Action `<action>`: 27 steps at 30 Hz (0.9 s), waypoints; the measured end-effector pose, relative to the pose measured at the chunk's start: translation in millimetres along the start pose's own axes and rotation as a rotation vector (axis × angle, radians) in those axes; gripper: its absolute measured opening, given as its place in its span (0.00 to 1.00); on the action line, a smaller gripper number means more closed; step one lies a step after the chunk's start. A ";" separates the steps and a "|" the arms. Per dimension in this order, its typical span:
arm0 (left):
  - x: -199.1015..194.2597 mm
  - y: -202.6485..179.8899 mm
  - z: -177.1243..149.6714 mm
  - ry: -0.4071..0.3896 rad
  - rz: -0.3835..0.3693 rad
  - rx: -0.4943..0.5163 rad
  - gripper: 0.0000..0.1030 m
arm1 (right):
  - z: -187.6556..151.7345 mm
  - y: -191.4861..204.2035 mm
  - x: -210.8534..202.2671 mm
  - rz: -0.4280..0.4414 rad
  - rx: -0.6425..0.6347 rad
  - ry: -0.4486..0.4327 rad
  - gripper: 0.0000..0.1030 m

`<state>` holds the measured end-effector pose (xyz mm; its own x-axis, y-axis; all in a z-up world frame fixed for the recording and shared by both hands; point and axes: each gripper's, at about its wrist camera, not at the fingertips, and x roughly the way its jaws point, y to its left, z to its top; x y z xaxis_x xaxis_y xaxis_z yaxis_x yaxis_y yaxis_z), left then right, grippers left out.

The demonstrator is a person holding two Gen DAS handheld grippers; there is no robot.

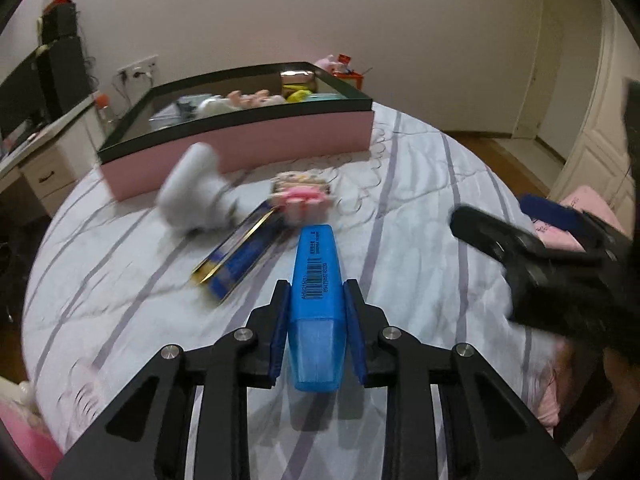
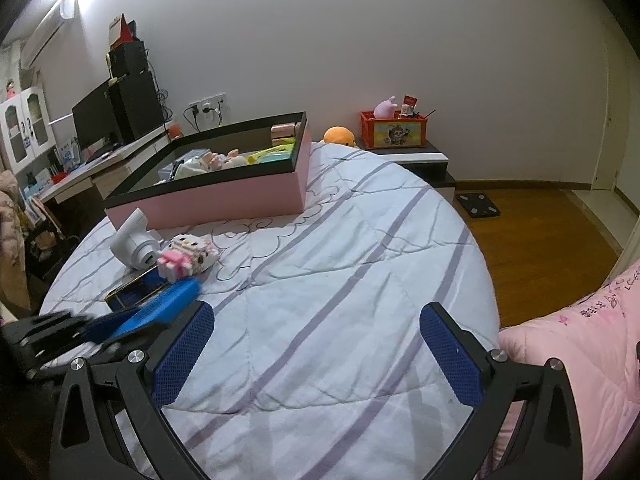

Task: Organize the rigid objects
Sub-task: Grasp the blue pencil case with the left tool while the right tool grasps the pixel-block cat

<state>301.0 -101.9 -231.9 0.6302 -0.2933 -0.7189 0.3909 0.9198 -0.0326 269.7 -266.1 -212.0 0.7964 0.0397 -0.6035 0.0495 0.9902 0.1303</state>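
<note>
My left gripper (image 1: 317,286) is shut on a blue highlighter (image 1: 316,252) with a barcode label, its blue pads pressing both sides, just above the striped bedspread (image 1: 420,208). In the right wrist view the highlighter (image 2: 168,300) and the left gripper (image 2: 100,332) appear at the lower left. Ahead lie a blue and gold flat box (image 1: 236,258), a pink and white block figure (image 1: 302,194) and a white camera-like device (image 1: 192,192), blurred. Behind them stands a pink box (image 1: 240,140) with a black rim, holding several small toys. My right gripper (image 2: 316,312) stands open over bare bedspread with nothing between its fingers.
A pink quilt (image 2: 580,340) lies at the bed's right edge. A desk with a monitor (image 2: 96,120) stands left of the bed. A nightstand with an orange crate (image 2: 394,130) and wood floor (image 2: 532,240) lie beyond the bed.
</note>
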 end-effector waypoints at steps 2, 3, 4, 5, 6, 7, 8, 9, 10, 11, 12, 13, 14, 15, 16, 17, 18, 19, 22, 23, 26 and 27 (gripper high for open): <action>-9.8 9.8 -10.7 0.006 0.015 -0.011 0.26 | 1.8 10.2 4.2 -0.002 -0.026 0.017 1.00; -12.9 14.9 -14.8 0.011 0.016 -0.020 0.26 | 2.9 16.5 6.9 0.003 -0.043 0.024 1.00; -16.4 20.8 -18.5 0.006 0.024 -0.035 0.26 | 4.0 22.7 10.0 0.006 -0.059 0.033 1.00; -19.4 26.9 -21.8 0.009 0.042 -0.041 0.26 | 5.6 29.6 14.8 0.002 -0.077 0.050 1.00; -20.9 33.4 -24.6 0.024 0.057 -0.040 0.26 | 7.6 37.7 20.8 0.002 -0.098 0.069 1.00; -23.2 40.6 -25.9 0.019 0.065 -0.057 0.26 | 9.5 45.0 25.9 0.006 -0.117 0.078 1.00; -25.2 48.2 -26.8 0.017 0.076 -0.077 0.26 | 11.0 50.3 30.7 0.006 -0.131 0.088 1.00; -26.2 54.8 -27.0 0.021 0.090 -0.084 0.26 | 13.0 57.0 38.1 0.005 -0.147 0.109 1.00; -26.9 59.5 -26.6 0.016 0.102 -0.089 0.26 | 15.0 62.1 44.3 0.010 -0.159 0.124 1.00; -27.0 64.6 -26.2 0.015 0.113 -0.097 0.26 | 16.8 66.8 50.1 0.007 -0.172 0.140 1.00; -24.6 69.2 -25.3 0.023 0.114 -0.102 0.26 | 18.6 71.2 55.3 0.001 -0.187 0.150 1.00; -23.1 73.0 -24.3 0.021 0.110 -0.110 0.26 | 21.1 73.3 59.1 0.003 -0.188 0.150 1.00; -21.2 76.4 -24.3 0.021 0.109 -0.117 0.26 | 23.7 74.6 62.7 0.017 -0.178 0.156 1.00; -19.0 79.1 -24.0 0.024 0.105 -0.117 0.26 | 26.6 75.6 66.7 0.049 -0.163 0.169 1.00; -17.1 81.5 -23.5 0.021 0.103 -0.123 0.26 | 29.6 75.9 71.7 0.078 -0.148 0.178 1.00; -13.7 82.7 -22.2 0.024 0.099 -0.128 0.26 | 31.0 76.5 76.0 0.080 -0.143 0.187 1.00; -10.5 84.4 -22.3 0.031 0.096 -0.128 0.26 | 32.4 77.1 81.9 0.075 -0.142 0.201 1.00; -8.7 86.1 -22.1 0.032 0.098 -0.131 0.26 | 33.0 76.5 85.6 0.079 -0.134 0.210 1.00; -6.1 87.6 -22.3 0.033 0.090 -0.130 0.27 | 34.6 69.2 94.3 0.123 -0.081 0.237 0.86; -5.6 88.1 -21.9 0.034 0.087 -0.129 0.27 | 34.4 68.1 95.2 0.111 -0.085 0.240 0.82; -4.7 87.8 -21.2 0.034 0.086 -0.128 0.27 | 35.7 65.1 94.0 0.080 -0.097 0.239 0.62; -4.4 87.8 -21.1 0.032 0.087 -0.130 0.27 | 36.4 62.9 94.2 0.089 -0.094 0.241 0.62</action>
<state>318.4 -14.3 -246.3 0.6352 -0.2045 -0.7448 0.2447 0.9679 -0.0571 369.7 -204.9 -232.0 0.6280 0.1468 -0.7643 -0.0792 0.9890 0.1248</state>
